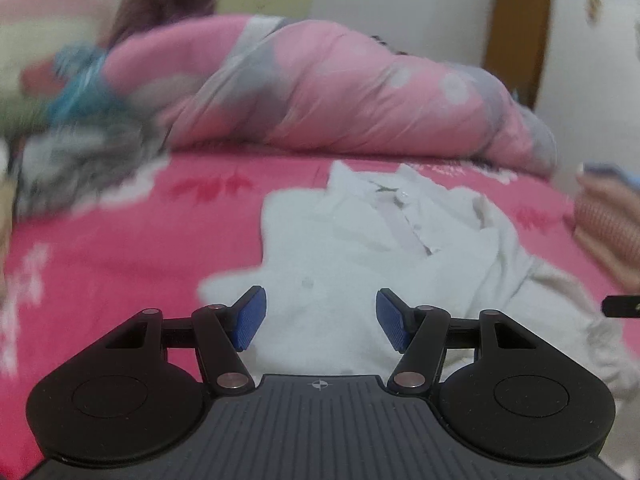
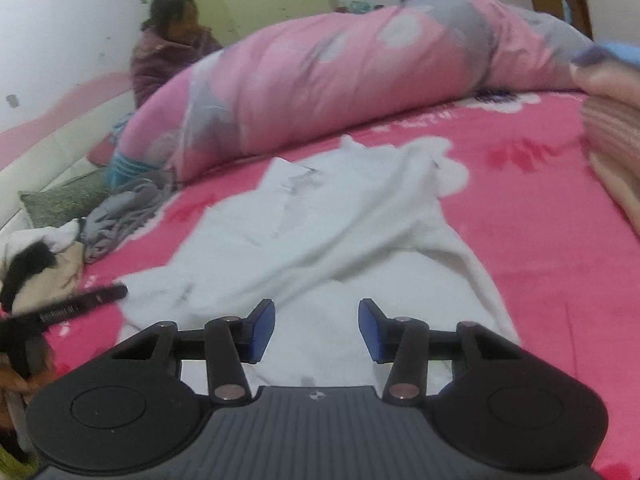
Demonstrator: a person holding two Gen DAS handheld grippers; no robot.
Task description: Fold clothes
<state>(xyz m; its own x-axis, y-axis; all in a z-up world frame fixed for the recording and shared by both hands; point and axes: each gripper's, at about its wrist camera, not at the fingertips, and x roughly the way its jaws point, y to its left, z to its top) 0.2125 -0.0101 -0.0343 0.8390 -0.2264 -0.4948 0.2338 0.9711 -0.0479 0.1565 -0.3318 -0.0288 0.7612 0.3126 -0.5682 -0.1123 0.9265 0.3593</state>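
The white shirt (image 1: 360,248) lies crumpled on the bed (image 1: 120,256), just ahead of and beneath both grippers. The left gripper (image 1: 320,318) and right gripper (image 2: 317,330) are spread, apparently pinching nothing, though blur obscures the cloth beneath.

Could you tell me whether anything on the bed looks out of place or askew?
The white shirt lies rumpled on the pink bedsheet, one side bunched into folds, not flat.

Both grippers pointed forward and somewhat downward. The left gripper (image 1: 320,320) stood with its blue pads (image 1: 250,322) apart, nothing between them. The right gripper (image 2: 317,330) likewise gaped, gripping nothing.
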